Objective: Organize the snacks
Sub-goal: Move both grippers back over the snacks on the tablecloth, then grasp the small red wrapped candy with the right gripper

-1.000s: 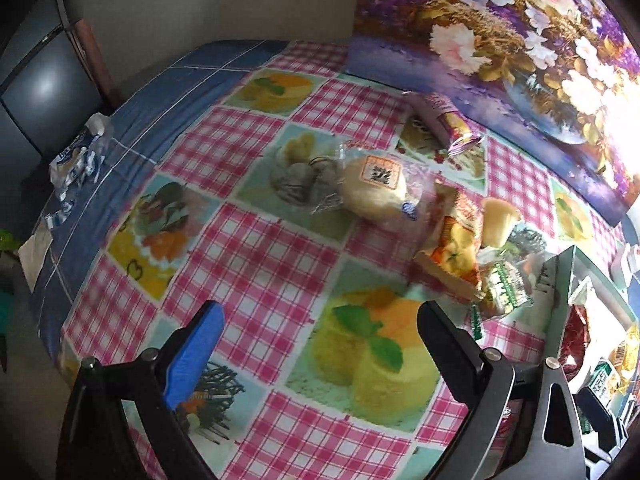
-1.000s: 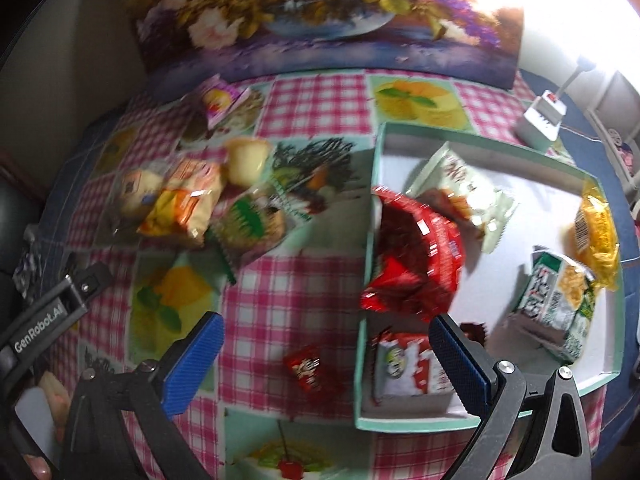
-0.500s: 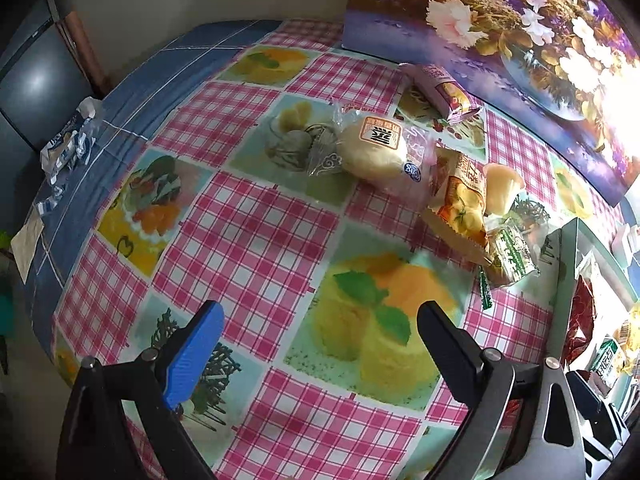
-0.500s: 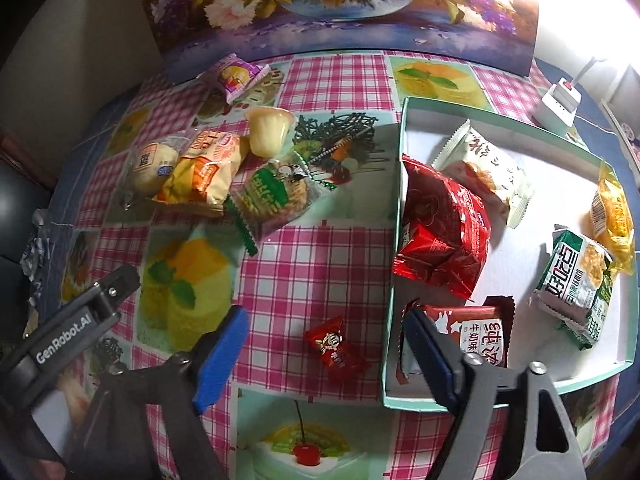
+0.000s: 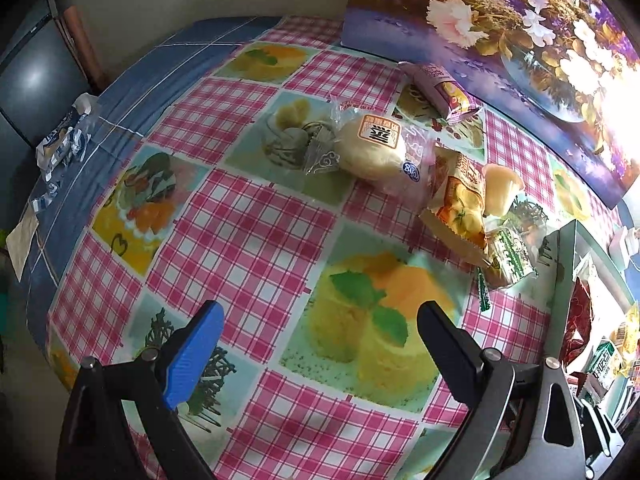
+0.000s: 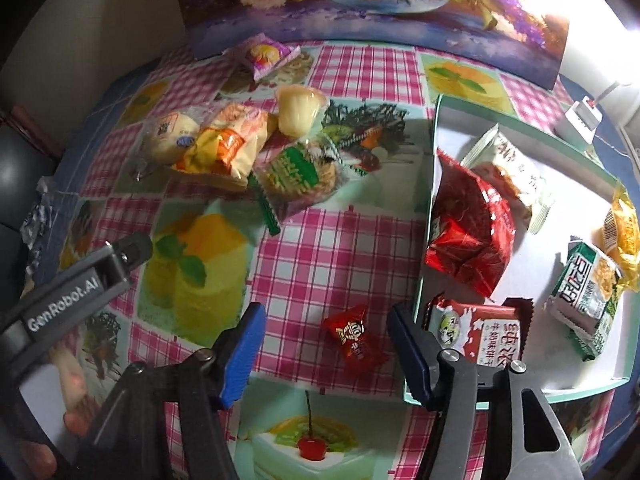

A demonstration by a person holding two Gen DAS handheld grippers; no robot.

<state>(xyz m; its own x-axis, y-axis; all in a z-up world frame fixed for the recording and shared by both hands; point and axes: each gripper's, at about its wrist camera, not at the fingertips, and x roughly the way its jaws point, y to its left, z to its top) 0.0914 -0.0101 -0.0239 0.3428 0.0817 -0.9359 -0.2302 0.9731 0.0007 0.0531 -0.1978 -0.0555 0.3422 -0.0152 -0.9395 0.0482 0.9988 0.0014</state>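
Snacks: six in tray (image 6: 436, 128), six outside; right claw (image 6: 326, 340) closing, unclenched, around red candy (image 6: 352, 336).

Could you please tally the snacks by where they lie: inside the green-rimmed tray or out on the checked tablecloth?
In the green-rimmed tray: 5
On the checked tablecloth: 6, including the small red candy packet
Total: 11

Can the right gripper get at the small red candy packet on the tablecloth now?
Probably yes. The small red candy packet lies alone between the closing jaws of the right gripper, pads not yet touching; only the box wall stands close by.
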